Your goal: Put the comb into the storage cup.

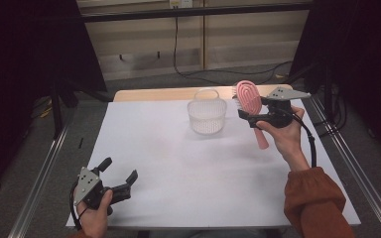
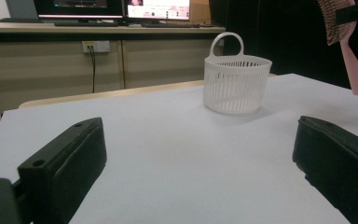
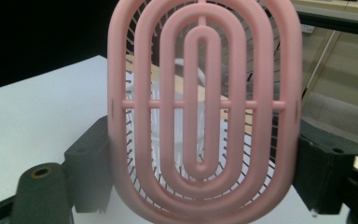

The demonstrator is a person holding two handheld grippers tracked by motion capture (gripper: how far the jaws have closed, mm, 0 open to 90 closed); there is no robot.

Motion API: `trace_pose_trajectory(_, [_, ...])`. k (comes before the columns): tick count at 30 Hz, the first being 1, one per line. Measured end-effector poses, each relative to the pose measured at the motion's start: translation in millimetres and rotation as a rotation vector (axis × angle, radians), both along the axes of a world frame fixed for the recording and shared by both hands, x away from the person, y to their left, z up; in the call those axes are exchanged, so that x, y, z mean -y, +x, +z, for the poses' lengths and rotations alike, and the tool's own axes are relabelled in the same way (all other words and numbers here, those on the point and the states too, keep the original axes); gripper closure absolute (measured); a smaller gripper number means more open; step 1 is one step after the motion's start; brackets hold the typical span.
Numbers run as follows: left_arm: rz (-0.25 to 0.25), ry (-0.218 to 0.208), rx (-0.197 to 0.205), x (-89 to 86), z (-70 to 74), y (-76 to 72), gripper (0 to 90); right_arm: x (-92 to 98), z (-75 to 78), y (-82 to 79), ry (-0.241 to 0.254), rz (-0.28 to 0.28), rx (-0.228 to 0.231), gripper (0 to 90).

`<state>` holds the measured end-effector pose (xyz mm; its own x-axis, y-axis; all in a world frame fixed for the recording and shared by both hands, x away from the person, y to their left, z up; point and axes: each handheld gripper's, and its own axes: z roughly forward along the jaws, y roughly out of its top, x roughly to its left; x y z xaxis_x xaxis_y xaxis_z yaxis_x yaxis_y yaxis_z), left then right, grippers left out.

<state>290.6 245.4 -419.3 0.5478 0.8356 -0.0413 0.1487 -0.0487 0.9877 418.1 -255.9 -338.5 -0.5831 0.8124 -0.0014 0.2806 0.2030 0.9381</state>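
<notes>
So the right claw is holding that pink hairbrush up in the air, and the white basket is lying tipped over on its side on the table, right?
Not quite. The white basket stands upright on the table, handle up, as the left gripper view shows plainly. The rest holds: the right claw is shut on the pink hairbrush and holds it clear of the table, beside the basket.

Hairbrush (image 3: 205,112) handle cut off at bottom edge in right gripper view; basket (image 3: 186,126) mostly hidden behind hairbrush, blurred.
</notes>
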Motion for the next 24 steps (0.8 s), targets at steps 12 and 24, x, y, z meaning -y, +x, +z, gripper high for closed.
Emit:
trace_pose_trajectory(12, [-0.004, 0.0, -0.002, -0.3, 0.1, 0.1, 2.9, -13.5, 12.0, 8.3, 0.056, 0.0, 0.044, 19.3])
trace_pose_trajectory(24, [-0.001, -0.008, 0.002, -0.5, 0.3, -0.1, 2.9, -19.1, 23.9, 13.2, 0.079, -0.001, 0.077, 19.3])
